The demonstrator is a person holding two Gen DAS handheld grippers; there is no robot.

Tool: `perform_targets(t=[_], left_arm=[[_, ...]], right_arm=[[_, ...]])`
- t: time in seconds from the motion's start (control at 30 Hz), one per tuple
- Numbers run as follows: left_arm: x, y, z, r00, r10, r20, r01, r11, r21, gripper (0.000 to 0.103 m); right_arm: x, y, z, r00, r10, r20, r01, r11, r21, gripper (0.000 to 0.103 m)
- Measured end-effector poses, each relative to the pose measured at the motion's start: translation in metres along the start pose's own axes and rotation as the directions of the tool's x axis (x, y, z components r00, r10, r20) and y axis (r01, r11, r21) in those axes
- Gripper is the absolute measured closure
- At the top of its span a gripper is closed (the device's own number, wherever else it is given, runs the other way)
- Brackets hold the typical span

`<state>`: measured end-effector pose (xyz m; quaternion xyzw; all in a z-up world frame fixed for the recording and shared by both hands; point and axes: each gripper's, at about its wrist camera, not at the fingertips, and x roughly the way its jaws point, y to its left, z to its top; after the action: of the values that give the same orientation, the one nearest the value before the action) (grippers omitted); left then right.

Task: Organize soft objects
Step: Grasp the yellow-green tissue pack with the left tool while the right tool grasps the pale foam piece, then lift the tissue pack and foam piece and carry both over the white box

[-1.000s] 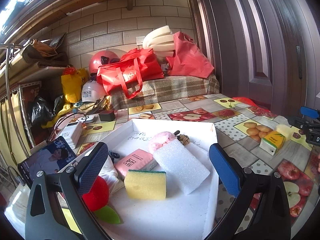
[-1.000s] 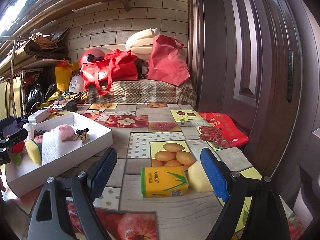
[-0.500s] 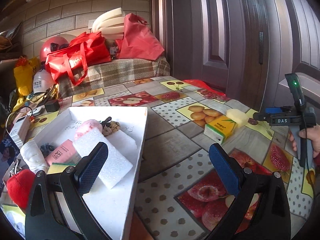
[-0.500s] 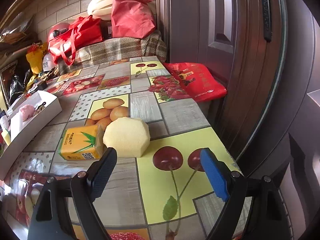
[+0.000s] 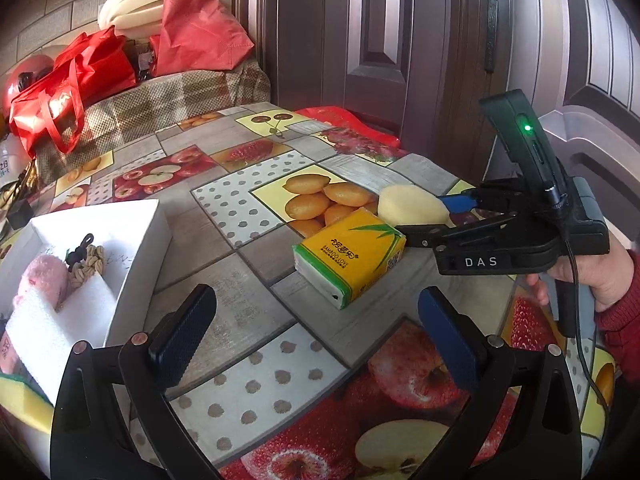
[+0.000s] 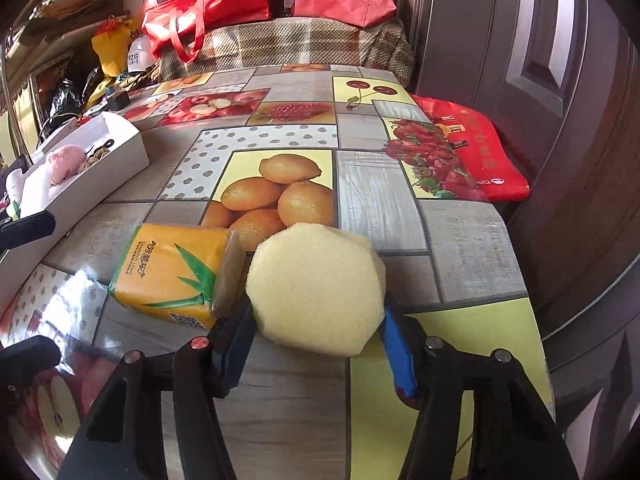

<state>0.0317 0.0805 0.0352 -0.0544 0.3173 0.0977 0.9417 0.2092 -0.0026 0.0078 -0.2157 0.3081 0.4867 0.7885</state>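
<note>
A pale yellow round sponge (image 6: 316, 284) lies on the fruit-print tablecloth, touching a yellow tissue pack (image 6: 172, 272) on its left. My right gripper (image 6: 316, 320) has its jaws closing on the sponge, and both pads touch its sides. The left wrist view shows the same grip (image 5: 436, 216) on the sponge (image 5: 410, 206), just behind the tissue pack (image 5: 348, 258). My left gripper (image 5: 316, 304) hangs open over bare cloth, short of the pack, with nothing between its fingers. A white box (image 5: 140, 240) at the left holds a pink plush (image 5: 44, 280) and a white foam block (image 5: 60, 320).
A flat red bag (image 6: 472, 152) lies at the table's far right edge beside a dark door. Red bags (image 5: 80, 80) sit on a checked bench behind the table. A person's hand (image 5: 600, 276) holds the right gripper's handle. The table edge runs close on the right.
Both views swung right from the white box toward the sponge and tissue pack. The right gripper came down around the sponge and its jaws narrowed onto it. The left gripper stayed open.
</note>
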Motion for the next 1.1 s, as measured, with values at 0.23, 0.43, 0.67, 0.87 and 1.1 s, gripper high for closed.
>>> perform_targets(t=[0.23,0.43,0.67,0.87,1.1], left_arm=[[0.051,-0.025,0.024,0.993,-0.042,-0.109,0.058,0.986,0.156,0.001],[0.081,-0.031,0.028,0.974,-0.056,-0.220,0.104,0.971,0.214,0.001],[0.075,-0.031,0.028,0.985,-0.033,-0.168,0.069,0.975,0.213,0.037],[0.051,-0.031,0.028,0.998,0.046,-0.031,-0.038,0.975,0.218,0.042],[0.007,-0.021,0.021,0.983,0.086,0.161,-0.107,0.986,0.125,0.054]], right_arm=[[-0.003,-0.034,-0.002,0.996,0.080,0.035,-0.084,0.981,0.175,0.046],[-0.004,-0.029,-0.001,0.994,0.098,0.039,-0.103,0.982,0.160,0.046],[-0.005,-0.033,-0.001,0.994,0.097,0.050,-0.104,0.979,0.175,0.046],[-0.013,-0.031,-0.002,0.995,0.053,0.090,-0.068,0.983,0.168,0.046],[-0.041,-0.028,-0.007,0.971,-0.044,0.234,0.004,0.986,0.169,0.046]])
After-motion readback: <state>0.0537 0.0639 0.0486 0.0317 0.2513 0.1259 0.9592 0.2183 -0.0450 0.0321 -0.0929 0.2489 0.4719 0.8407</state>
